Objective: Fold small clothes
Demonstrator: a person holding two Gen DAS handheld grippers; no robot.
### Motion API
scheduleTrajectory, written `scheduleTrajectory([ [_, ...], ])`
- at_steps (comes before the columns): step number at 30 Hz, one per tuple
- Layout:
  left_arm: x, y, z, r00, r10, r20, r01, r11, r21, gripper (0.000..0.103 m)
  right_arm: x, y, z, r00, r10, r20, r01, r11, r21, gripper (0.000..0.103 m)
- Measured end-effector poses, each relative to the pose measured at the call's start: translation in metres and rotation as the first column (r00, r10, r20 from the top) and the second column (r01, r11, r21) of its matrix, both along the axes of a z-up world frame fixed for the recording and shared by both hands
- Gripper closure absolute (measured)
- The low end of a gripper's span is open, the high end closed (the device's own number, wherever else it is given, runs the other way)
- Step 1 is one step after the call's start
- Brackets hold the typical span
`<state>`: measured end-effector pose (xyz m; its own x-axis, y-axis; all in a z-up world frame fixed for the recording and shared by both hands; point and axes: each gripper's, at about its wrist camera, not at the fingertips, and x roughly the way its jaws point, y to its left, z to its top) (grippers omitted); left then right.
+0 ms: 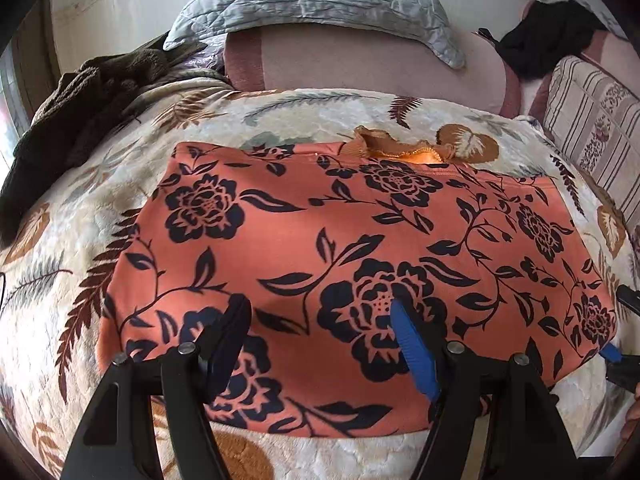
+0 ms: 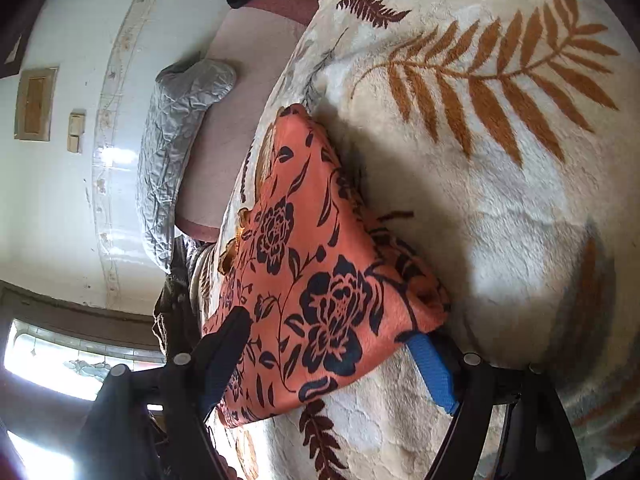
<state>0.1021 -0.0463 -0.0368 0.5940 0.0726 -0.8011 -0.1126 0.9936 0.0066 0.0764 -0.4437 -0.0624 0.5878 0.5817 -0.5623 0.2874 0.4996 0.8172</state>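
On the leaf-print blanket (image 1: 328, 112): orange floral garment (image 1: 340, 232) lies flat, long axis side to side | left gripper (image 1: 320, 320) fingers released above near edge | right gripper (image 2: 332, 344) fingers released, straddling its right-end corner, nearer.

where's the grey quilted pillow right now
In the left wrist view the grey quilted pillow lies at the top centre, against the wall, on the pink bedding beyond the leaf-print blanket and orange floral garment.

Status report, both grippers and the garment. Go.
Left gripper open, over the orange floral garment. Right gripper open, straddling its corner. Garment flat on leaf-print blanket. Nothing in the way.
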Motion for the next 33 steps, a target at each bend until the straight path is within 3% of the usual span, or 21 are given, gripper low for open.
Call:
scheduleTrajectory([
  [1,0.005,-0.004,-0.008,1.000,-0.001,-0.019,0.002,1.000,0.026,0.030,0.004,0.002,0.000,1.000,0.002,-0.008,-0.002,1.000,-0.019,0.035],
  [2,0.009,-0.007,-0.018,0.999,-0.006,-0.040,0.008,0.998,0.058,0.030,0.008,0.004,-0.001,1.000,0.013,-0.025,-0.015,0.999,-0.050,0.067],
  [3,0.009,-0.010,-0.023,1.000,-0.015,-0.028,0.017,0.996,0.091,0.028,0.013,0.008,-0.004,0.998,0.034,-0.052,-0.039,0.996,-0.084,0.090],
  [5,0.007,-0.014,-0.021,1.000,-0.018,-0.009,0.019,0.991,0.133,0.026,0.014,0.018,0.011,0.997,0.065,-0.036,-0.071,0.977,-0.203,0.092],
  [7,0.008,-0.009,-0.016,1.000,-0.007,-0.009,0.008,0.995,0.098,0.026,0.004,0.034,0.052,0.992,0.106,0.068,-0.073,0.923,-0.379,0.092],
  [9,0.010,-0.004,-0.019,1.000,0.001,-0.021,0.001,0.997,0.081,0.026,-0.004,0.040,0.068,0.990,0.106,0.097,-0.052,0.894,-0.445,0.089],
  [10,0.011,-0.005,-0.020,1.000,-0.003,-0.021,0.005,0.996,0.087,0.026,-0.001,0.040,0.058,0.992,0.110,0.058,-0.073,0.890,-0.450,0.083],
  [11,0.011,-0.007,-0.020,1.000,-0.008,-0.017,0.010,0.995,0.101,0.025,0.005,0.038,0.039,0.991,0.129,-0.021,-0.125,0.890,-0.438,0.064],
  [12,0.011,-0.007,-0.020,1.000,-0.011,-0.015,0.012,0.994,0.108,0.025,0.007,0.031,0.018,0.985,0.129,-0.118,-0.165,0.906,-0.389,0.053],
  [13,0.010,-0.008,-0.020,1.000,-0.011,-0.015,0.012,0.994,0.107,0.025,0.002,0.020,0.014,0.990,0.111,-0.086,-0.133,0.938,-0.319,0.053],
  [15,0.011,-0.006,-0.020,1.000,-0.013,-0.017,0.015,0.995,0.096,0.025,-0.006,0.008,0.031,0.994,0.094,-0.063,-0.110,0.932,-0.344,0.039],
  [19,0.011,-0.006,-0.020,1.000,-0.016,-0.015,0.017,0.995,0.097,0.024,0.002,-0.013,0.069,0.994,0.109,0.032,-0.089,0.923,-0.375,0.032],
  [23,0.011,-0.006,-0.020,1.000,-0.016,-0.016,0.017,0.995,0.097,0.024,0.065,-0.019,0.062,0.976,0.214,0.030,-0.194,0.929,-0.314,0.031],
  [25,0.011,-0.006,-0.020,1.000,-0.017,-0.018,0.019,0.995,0.096,0.024,0.105,-0.011,0.049,0.964,0.266,0.010,-0.253,0.927,-0.276,0.031],
  [29,0.013,-0.004,-0.020,1.000,-0.019,-0.024,0.021,0.996,0.087,0.024,0.164,0.009,0.015,0.953,0.286,-0.095,-0.301,0.897,-0.324,0.031],
  [30,0.013,-0.004,-0.020,0.999,-0.020,-0.025,0.022,0.996,0.088,0.024,0.172,0.016,0.010,0.945,0.310,-0.108,-0.328,0.888,-0.323,0.044],
  [32,0.014,-0.004,-0.020,0.999,-0.022,-0.027,0.024,0.996,0.086,0.023,0.177,0.034,0.018,0.926,0.353,-0.136,-0.378,0.837,-0.395,0.089],
  [33,0.014,-0.003,-0.020,0.999,-0.023,-0.030,0.025,0.996,0.081,0.023,0.173,0.038,0.031,0.929,0.353,-0.108,-0.363,0.825,-0.433,0.089],
])
